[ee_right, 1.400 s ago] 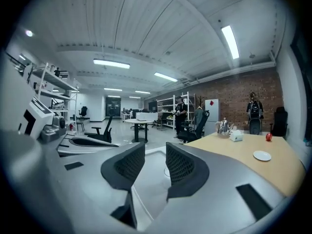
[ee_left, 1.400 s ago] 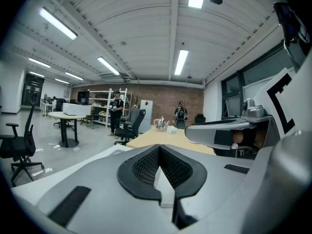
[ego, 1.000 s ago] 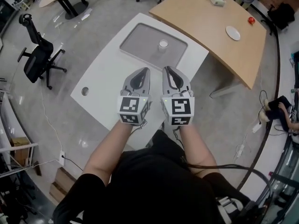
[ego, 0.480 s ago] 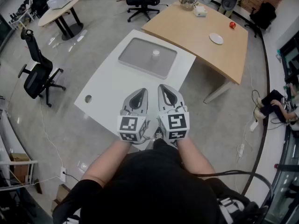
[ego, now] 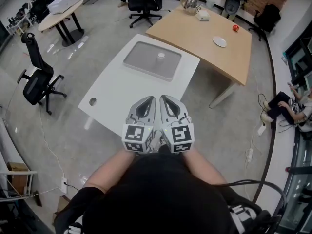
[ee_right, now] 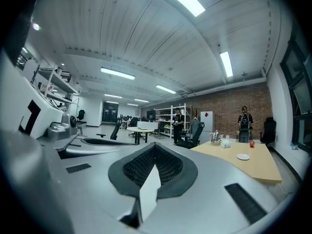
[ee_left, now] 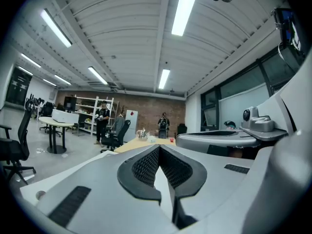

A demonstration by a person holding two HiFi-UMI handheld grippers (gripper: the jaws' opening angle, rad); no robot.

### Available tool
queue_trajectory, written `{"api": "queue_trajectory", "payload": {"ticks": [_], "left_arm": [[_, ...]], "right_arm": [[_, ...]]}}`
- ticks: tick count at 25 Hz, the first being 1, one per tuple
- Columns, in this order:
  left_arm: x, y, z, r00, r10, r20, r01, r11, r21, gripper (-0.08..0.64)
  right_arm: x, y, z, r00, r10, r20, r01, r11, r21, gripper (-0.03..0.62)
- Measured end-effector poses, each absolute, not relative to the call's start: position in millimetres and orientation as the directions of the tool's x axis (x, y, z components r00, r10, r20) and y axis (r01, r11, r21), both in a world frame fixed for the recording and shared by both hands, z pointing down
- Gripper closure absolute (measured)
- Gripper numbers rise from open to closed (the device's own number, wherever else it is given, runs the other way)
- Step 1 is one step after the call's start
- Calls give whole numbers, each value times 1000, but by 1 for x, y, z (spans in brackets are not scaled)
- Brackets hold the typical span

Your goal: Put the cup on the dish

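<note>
Grey left gripper (ego: 151, 99) and grey right gripper (ego: 164, 97) side by side at lower centre, both pressed together and empty, small white cup (ego: 161, 55) on flat grey tray (ego: 139, 57) above, round white dish (ego: 219, 41) at upper right.

Head view high, facing steeply down over left hand-held gripper (ego: 152, 100) and right hand-held gripper (ego: 164, 98), each gripper view low, level, along its jaws, all sharing the wooden tabletop (ego: 204, 35).

cup (ego: 161, 55) on the tray (ego: 141, 62), tray on the far half of the worktop (ego: 114, 91). right of the tray and further back, dish (ego: 219, 42) on a second worktop (ego: 195, 33). well before the tray, left tongs (ego: 150, 100) beside right tongs (ego: 164, 98). far left of it, office chair (ego: 36, 79).
</note>
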State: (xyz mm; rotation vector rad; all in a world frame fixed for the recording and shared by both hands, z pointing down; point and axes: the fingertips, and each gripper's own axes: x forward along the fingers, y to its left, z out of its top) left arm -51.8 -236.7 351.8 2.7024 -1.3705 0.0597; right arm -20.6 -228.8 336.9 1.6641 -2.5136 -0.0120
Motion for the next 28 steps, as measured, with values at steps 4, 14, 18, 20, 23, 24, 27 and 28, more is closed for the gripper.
{"api": "queue_trajectory", "payload": {"ticks": [4, 14, 18, 20, 23, 24, 27, 28], "left_arm": [[-61, -225, 345, 593, -802, 68, -805, -588, 83, 557], [-74, -204, 353, 590, -804, 66, -807, -586, 75, 557], [-83, -203, 351, 580, -812, 61, -814, -577, 68, 557], [-91, -197, 351, 575, -816, 60, -818, -571, 68, 557], [-102, -191, 350, 569, -821, 54, -822, -565, 67, 557], [-103, -190, 350, 568, -821, 54, -822, -565, 66, 557], [-101, -189, 348, 568, -821, 50, -822, -566, 61, 557], [-102, -188, 348, 568, -822, 47, -823, -565, 60, 557]], "right_arm": [[-30, -217, 330, -393, -915, 95, -913, 401, 80, 578], [-55, -201, 334, -432, -897, 95, -895, 439, 83, 578], [-63, -198, 336, -436, -894, 100, -891, 445, 96, 578], [-67, -193, 336, -431, -896, 102, -891, 441, 106, 578], [-74, -188, 334, -422, -901, 97, -895, 432, 114, 578], [-74, -187, 334, -419, -903, 96, -896, 428, 114, 578], [-70, -186, 334, -410, -907, 94, -901, 419, 115, 578], [-70, -184, 335, -407, -909, 92, -902, 416, 115, 578]]}}
